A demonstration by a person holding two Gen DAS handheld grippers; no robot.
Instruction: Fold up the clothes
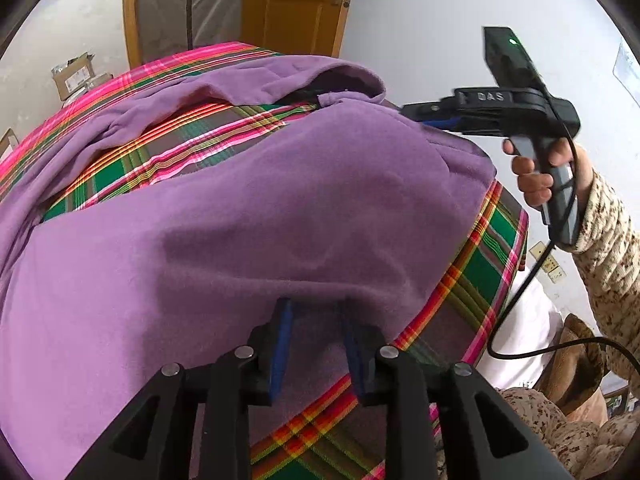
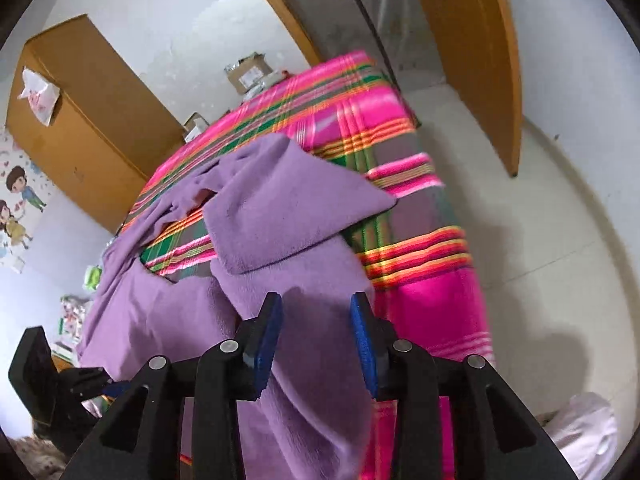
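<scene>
A: While the fleece [image 1: 248, 216] lies half-folded on the plaid blanket [image 1: 472, 292], what worries you?

B: Slippage. One flap [image 2: 288, 208] is doubled over the fleece's body, and nothing seems to pin it. If either claw drags across the pile, I'd expect the flap to slide back or bunch, and the fold line would go crooked. The fleece's near edge also hangs close to the blanket's edge, so a pull that way could tip it toward the floor [image 2: 560, 216].

A: And the claws?

B: The left claw [image 1: 316, 336] stands partly open at the fleece's near hem, blue pads [image 1: 280, 344] either side of the cloth; I see no pinch, so it looks to hold nothing. The right claw [image 2: 316, 344] is also parted about halfway, the fleece lying beneath and between its fingers, pads not pressing. From the left view its tips [image 1: 424, 114] sit at the fleece's far corner, beside the collar.

A: So nothing is gripped?

B: Not that I can see.
</scene>
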